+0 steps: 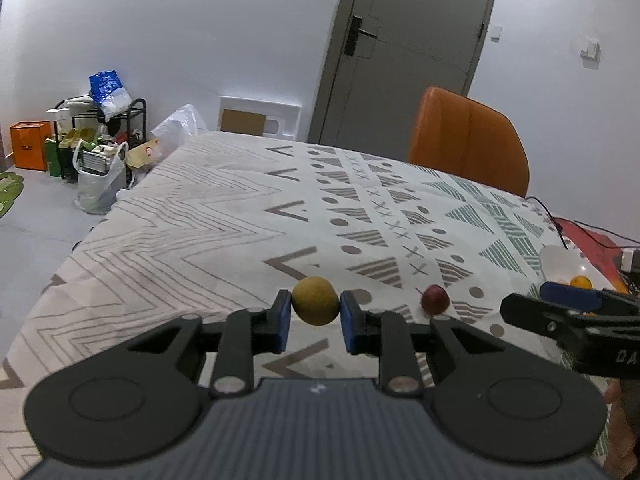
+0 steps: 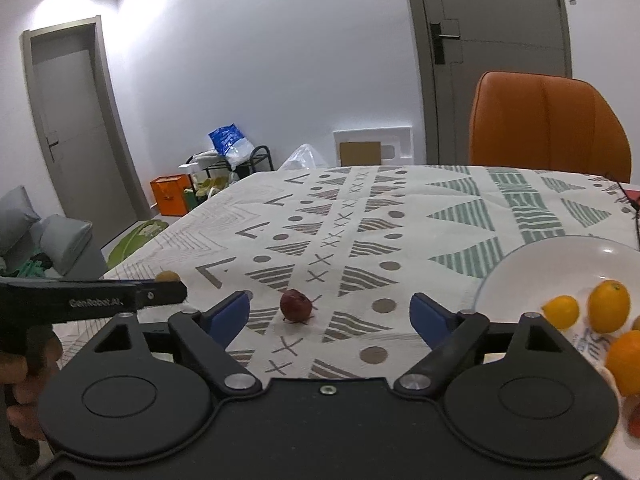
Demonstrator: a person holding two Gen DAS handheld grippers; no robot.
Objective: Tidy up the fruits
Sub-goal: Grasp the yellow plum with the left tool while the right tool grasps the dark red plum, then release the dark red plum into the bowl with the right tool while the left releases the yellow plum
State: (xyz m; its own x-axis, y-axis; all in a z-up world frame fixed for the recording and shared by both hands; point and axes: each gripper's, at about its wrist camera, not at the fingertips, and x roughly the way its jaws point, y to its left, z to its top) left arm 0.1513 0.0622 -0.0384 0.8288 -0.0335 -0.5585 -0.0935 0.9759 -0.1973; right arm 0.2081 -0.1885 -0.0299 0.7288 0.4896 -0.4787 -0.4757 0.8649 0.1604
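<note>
The left claw (image 1: pixel 316 316) showed matt black plastic arms, bright metal pivot pins and smooth blue rubbery pads (image 1: pixel 285 320), and those pads pressed a dull, rough-skinned yellow-green round fruit (image 1: pixel 315 300). The patterned white cloth on the tabletop (image 1: pixel 200 216) looked soft, matt and quilted. A small dark red fruit (image 2: pixel 295 305) carried a faint sheen. The right claw (image 2: pixel 330 312) had the same matt black plastic. A glossy white ceramic-looking bowl (image 2: pixel 520 264) gleamed, the oranges (image 2: pixel 609 306) in it finely dimpled. The orange chair (image 2: pixel 548 124) looked like smooth leather.
</note>
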